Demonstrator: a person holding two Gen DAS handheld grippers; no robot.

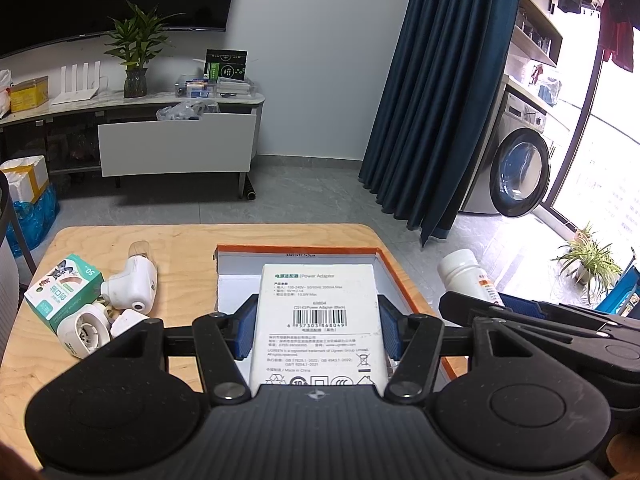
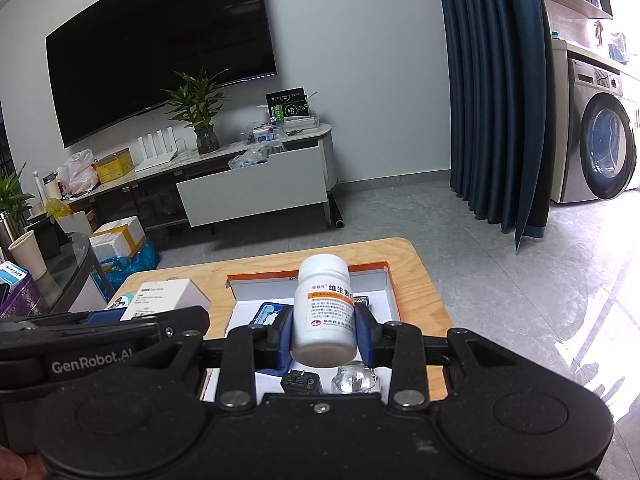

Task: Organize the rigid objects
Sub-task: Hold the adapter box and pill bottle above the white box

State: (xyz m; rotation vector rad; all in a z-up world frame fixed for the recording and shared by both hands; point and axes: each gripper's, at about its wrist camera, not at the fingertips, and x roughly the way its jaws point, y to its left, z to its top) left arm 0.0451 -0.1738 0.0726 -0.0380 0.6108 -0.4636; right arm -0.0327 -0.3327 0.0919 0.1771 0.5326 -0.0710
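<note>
My left gripper (image 1: pixel 318 322) is shut on a white power adapter box (image 1: pixel 318 288), its blue pads pressing both long sides above an orange-rimmed white tray (image 1: pixel 400 274). My right gripper (image 2: pixel 324 334) is shut on a white pill bottle (image 2: pixel 324 304) with an orange label, held tilted over the same tray (image 2: pixel 394 292). Inside the tray lie a blue item (image 2: pixel 267 314), a black charger (image 2: pixel 301 383) and a clear object (image 2: pixel 354 380). The other view shows the right gripper (image 1: pixel 492 305) with the bottle (image 1: pixel 464 276) at the right, and the left gripper (image 2: pixel 112 316) with its box (image 2: pixel 164 294) at the left.
On the wooden table (image 1: pixel 180 248), left of the tray, sit a green plaster box (image 1: pixel 64 292), a white gadget (image 1: pixel 132 284) and a round white part (image 1: pixel 84 330). Beyond the table are grey floor, a TV cabinet (image 2: pixel 256 188), a blue curtain (image 1: pixel 440 100) and a washing machine (image 2: pixel 600 148).
</note>
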